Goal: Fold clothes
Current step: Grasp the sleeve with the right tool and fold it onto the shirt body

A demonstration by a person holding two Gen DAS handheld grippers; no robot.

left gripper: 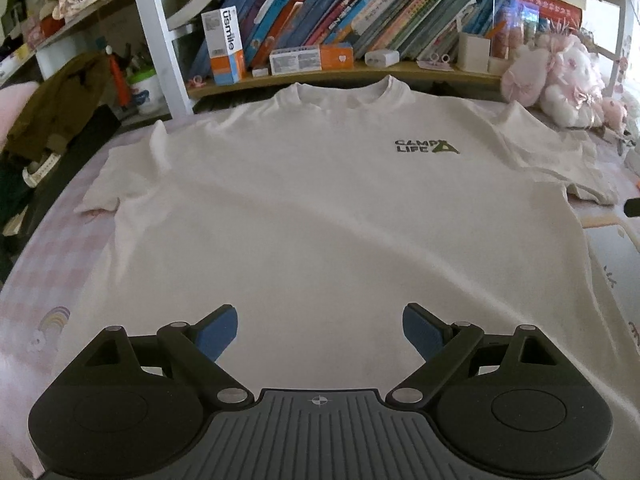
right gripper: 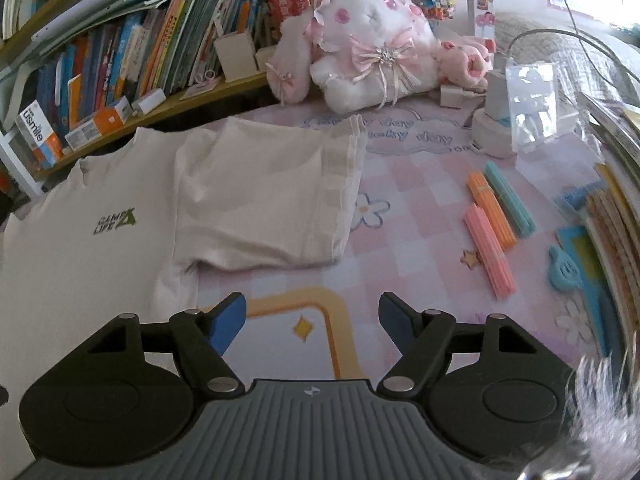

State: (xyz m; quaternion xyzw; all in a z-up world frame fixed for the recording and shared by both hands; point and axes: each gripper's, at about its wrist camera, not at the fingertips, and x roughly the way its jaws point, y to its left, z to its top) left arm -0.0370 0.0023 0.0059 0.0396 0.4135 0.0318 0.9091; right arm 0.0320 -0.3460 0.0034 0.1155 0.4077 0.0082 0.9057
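A white T-shirt (left gripper: pixel 320 208) with a small green "CAMP LIFE" print lies spread flat, front up, on a pink checked cloth (left gripper: pixel 48 264), collar toward the bookshelf. My left gripper (left gripper: pixel 320 332) is open and empty, held over the shirt's lower middle near the hem. In the right wrist view the shirt (right gripper: pixel 100 248) fills the left side, with its right sleeve (right gripper: pixel 272 200) laid out sideways. My right gripper (right gripper: pixel 312 320) is open and empty, over the bare cloth just right of the shirt's side edge, below the sleeve.
A bookshelf (left gripper: pixel 360 12) with books and boxes runs along the far edge. A pink and white plush toy (right gripper: pixel 368 36) sits at the far right. Bundles of coloured sticks (right gripper: pixel 492 220), a white stand (right gripper: pixel 496 120) and stacked books (right gripper: pixel 608 208) lie right of the shirt.
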